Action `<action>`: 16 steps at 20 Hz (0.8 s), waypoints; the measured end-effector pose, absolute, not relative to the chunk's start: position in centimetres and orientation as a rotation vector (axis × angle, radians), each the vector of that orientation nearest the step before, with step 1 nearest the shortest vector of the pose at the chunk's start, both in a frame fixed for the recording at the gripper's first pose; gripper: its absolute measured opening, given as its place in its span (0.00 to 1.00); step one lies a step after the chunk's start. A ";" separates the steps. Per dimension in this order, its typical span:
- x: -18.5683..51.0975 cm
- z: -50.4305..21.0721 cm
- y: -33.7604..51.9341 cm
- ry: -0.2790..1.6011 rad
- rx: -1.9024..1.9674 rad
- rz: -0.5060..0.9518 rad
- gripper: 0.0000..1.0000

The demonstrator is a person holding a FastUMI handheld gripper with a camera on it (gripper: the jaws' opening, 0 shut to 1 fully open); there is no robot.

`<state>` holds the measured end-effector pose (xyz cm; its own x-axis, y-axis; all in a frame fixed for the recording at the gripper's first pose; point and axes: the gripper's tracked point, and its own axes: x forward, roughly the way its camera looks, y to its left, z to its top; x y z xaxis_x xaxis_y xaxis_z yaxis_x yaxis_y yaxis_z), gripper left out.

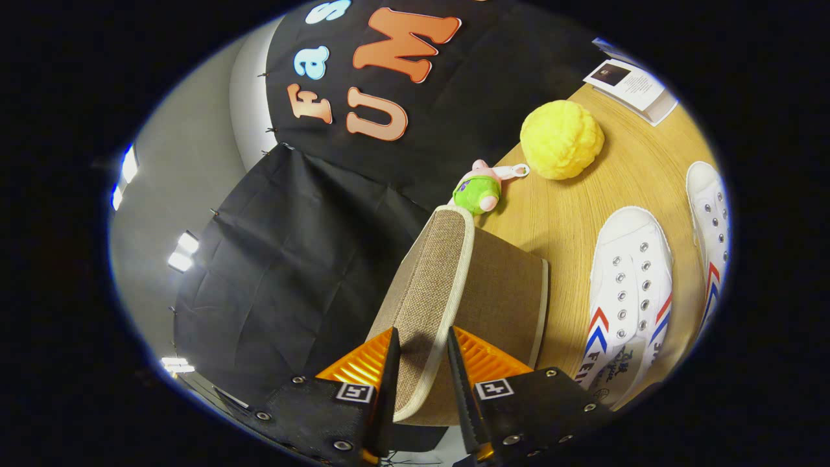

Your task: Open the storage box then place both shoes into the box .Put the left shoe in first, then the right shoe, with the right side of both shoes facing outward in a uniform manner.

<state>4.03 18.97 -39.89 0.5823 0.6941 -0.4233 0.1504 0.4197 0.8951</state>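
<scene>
The gripper (421, 363) has its two fingers closed onto the raised lid (431, 292) of the storage box (506, 292), one finger on each face of the beige woven flap, so the lid stands tilted up between them. The brown box body sits just right of the lid on the wooden desk (557, 214). Right of the box lies a white canvas shoe (632, 279) with red and blue stripes, and a second white shoe (710, 227) lies just beyond it to the right. Farther off, past the lid's far end, rests a small green-and-pink plush keychain (480, 191), then a yellow fuzzy ball (561, 139), and farthest a white booklet (632, 87).
</scene>
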 end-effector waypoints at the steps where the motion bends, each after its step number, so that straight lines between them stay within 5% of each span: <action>1: 4.3 -40.2 18.7 0.914 1.104 0.385 0.34; 5: 4.9 -39.0 18.4 0.860 1.112 0.394 0.16; 10: 4.4 -39.0 19.8 0.884 1.101 0.431 0.12; 12: 3.9 -39.0 20.7 0.907 1.138 0.457 0.31; 15: 3.2 -40.2 21.7 0.946 1.119 0.482 0.76; 16: 3.0 -40.5 22.0 0.952 1.110 0.488 0.82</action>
